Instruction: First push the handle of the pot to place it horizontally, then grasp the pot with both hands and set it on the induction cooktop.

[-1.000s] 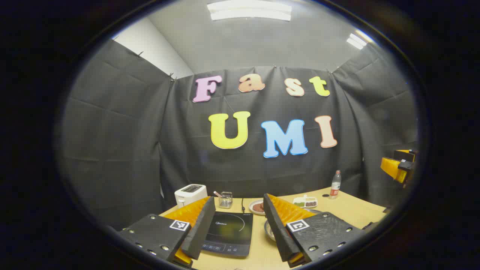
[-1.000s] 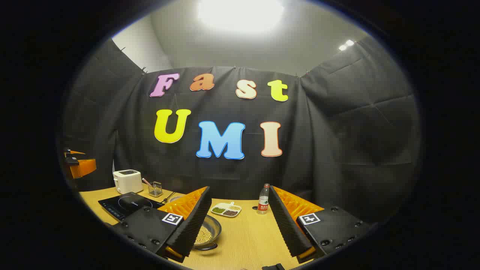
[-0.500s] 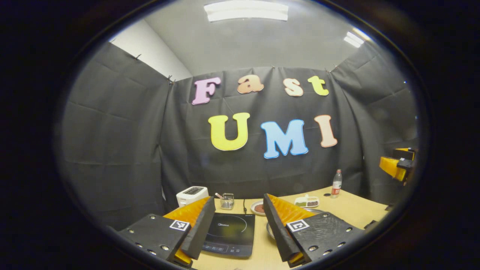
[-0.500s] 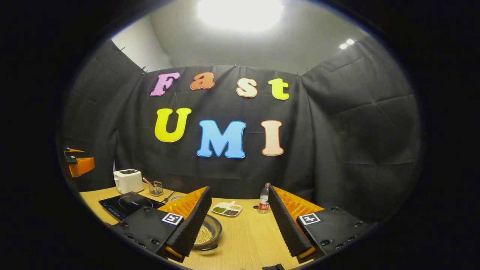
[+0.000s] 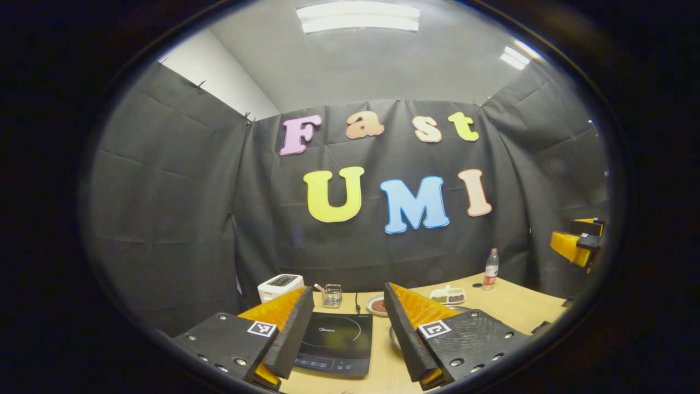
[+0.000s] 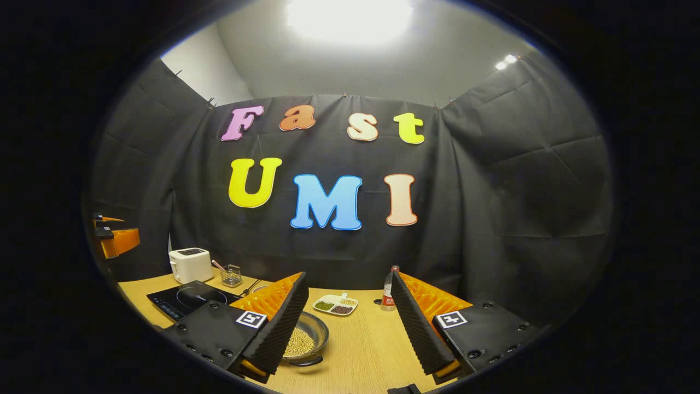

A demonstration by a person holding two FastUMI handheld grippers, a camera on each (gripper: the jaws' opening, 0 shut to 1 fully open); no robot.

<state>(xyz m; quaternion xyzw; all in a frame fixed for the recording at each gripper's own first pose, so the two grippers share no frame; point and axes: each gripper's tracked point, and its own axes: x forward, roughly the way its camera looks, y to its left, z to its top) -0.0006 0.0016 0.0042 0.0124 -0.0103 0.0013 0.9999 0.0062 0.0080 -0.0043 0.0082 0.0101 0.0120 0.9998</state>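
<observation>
The left gripper [image 5: 344, 339] is being held above the table [image 5: 514, 303] w/ its fingers spread wide apart, nothing between them. In the left gripper view the induction cooktop [image 5: 336, 342] is being framed in the gap between the fingers, lying flat on the table. The pot [image 5: 395, 335] is being mostly hidden behind the rt finger; a sliver of its rim is being shown just rt of the cooktop.

The right gripper [image 6: 350, 334] is also being held w/ fingers wide apart, gripping nothing. In the right gripper view the pot [image 6: 309, 340] is being seen on the table, partly covered by the left finger, w/ pale beans inside; one dark handle [image 6: 306, 361] is pointing toward the camera. The cooktop [image 6: 186, 298] is sitting to the pot's left, apart from it.

Farther back, a toaster [image 6: 190, 264], a wire basket [image 6: 232, 275], a divided dish [image 6: 335, 305] and a bottle [image 6: 388, 293] are being seen on the table. A small plate [image 5: 375, 304] is being shown behind the cooktop in the left gripper view.
</observation>
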